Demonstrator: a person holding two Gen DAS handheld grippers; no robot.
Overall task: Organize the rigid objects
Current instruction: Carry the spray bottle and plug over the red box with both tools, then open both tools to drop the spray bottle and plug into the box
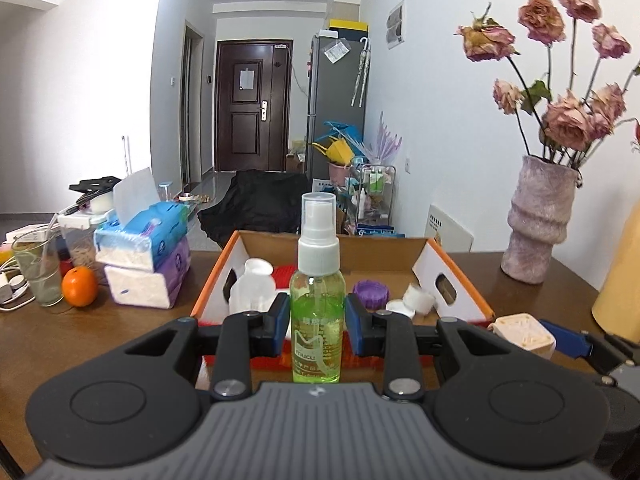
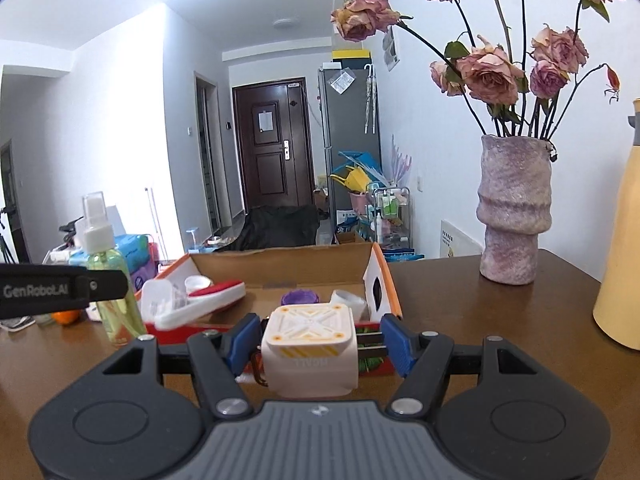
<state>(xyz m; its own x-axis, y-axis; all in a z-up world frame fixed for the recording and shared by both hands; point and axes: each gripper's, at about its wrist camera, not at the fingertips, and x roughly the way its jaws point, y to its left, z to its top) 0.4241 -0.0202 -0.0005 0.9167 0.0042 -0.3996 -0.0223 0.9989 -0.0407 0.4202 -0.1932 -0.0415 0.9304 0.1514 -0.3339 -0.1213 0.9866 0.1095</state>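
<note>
Left wrist view first: the left gripper [image 1: 317,322] has its jaws pinched on a green spray bottle [image 1: 318,312], held upright, long axis vertical, pads pressing the body on both sides; straight ahead of it lies the open cardboard box [image 1: 460,270] near the middle of the wooden table [image 1: 100,332], already holding a white jar [image 1: 252,284], a purple lid [image 1: 371,293] and a small white cap [image 1: 418,298]; the box mouth sits just beyond and below the bottle – the relation the next move likely turns on; tissue packs [image 1: 148,256] and an orange [image 1: 79,286] stand toward the table's left edge.

Right wrist view next: the right gripper [image 2: 318,342] is closed at about half width on a cream cube-shaped gadget [image 2: 310,344], its patterned face up; the same box lies directly ahead, near wall just past the fingertips; a vase [image 2: 514,212] of dried roses stands toward the far right corner – well apart; both hands look about equally near the box.
</note>
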